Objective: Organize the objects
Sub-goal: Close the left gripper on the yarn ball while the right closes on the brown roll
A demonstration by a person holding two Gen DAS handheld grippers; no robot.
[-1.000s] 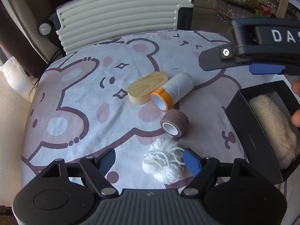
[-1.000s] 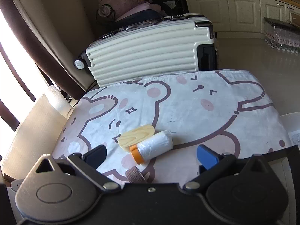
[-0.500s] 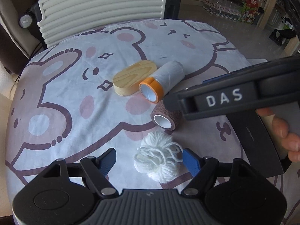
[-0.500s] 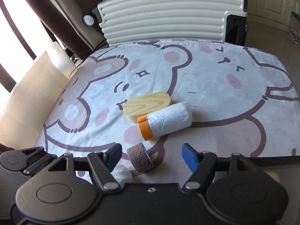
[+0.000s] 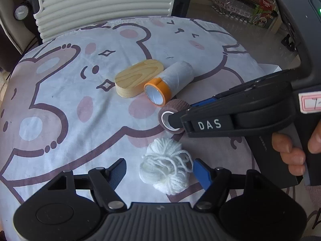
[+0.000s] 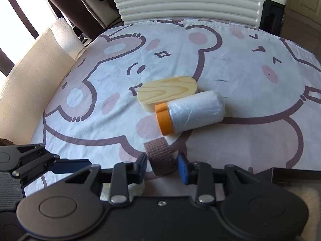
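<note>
gripping a brown bandage roll (image 6: 161,156) by its two flat ends, the right gripper (image 6: 161,165) has just closed its jaws onto it on the bear-print cloth (image 5: 60,92). at the roll's 12 o'clock lie an orange-capped plastic roll (image 6: 190,111) and a wooden oval block (image 6: 166,91), touching each other. at its 6 o'clock in the left view, a white yarn ball (image 5: 166,168) sits between the left gripper's (image 5: 159,171) parted jaws, which have been closing; the blue pad looks to brush it.
</note>
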